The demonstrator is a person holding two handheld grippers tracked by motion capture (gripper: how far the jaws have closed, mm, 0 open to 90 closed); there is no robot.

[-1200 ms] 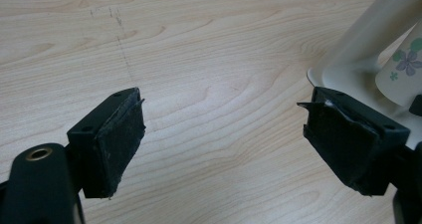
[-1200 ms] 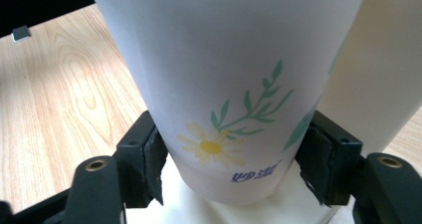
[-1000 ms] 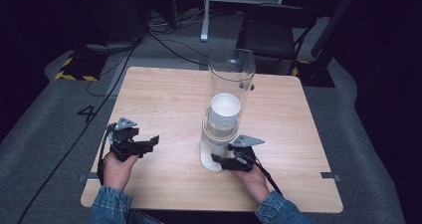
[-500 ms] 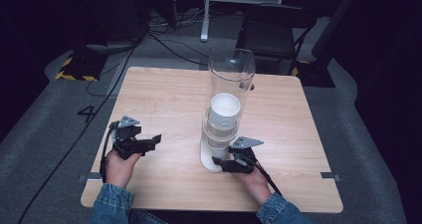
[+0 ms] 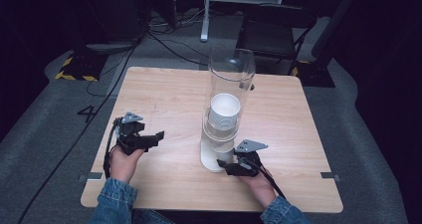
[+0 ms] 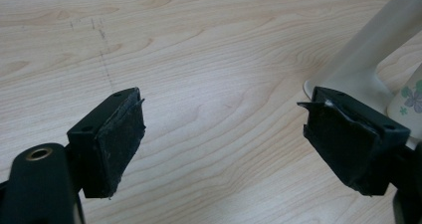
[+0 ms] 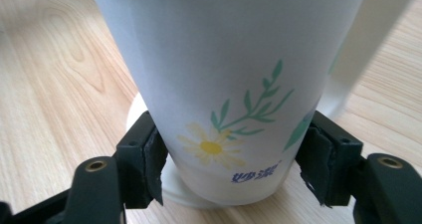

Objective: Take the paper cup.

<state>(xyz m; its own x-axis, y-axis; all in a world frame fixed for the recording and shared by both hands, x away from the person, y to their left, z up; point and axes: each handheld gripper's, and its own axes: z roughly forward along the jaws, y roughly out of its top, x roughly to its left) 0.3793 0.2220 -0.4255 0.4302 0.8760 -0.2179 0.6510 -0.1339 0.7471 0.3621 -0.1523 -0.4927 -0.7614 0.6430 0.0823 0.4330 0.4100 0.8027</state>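
A cup dispenser stands mid-table: a clear tube [image 5: 232,72] over a white base [image 5: 209,160], with a stack of white paper cups [image 5: 224,112] inside. My right gripper [image 5: 225,167] is at the foot of the dispenser. In the right gripper view its pads [image 7: 153,160] press both sides of the lowest paper cup [image 7: 224,84], which has a flower print; my right gripper [image 7: 231,159] is shut on it. My left gripper [image 5: 158,136] hovers to the left of the dispenser, open [image 6: 224,134] with only bare wood between its jaws. The dispenser base [image 6: 358,69] and a cup's edge [image 6: 409,98] show at its right.
The wooden table [image 5: 164,94] has open surface on its left and far side. A black chair [image 5: 271,32] and cables on the floor [image 5: 164,35] lie beyond the far edge. Grey floor surrounds the table.
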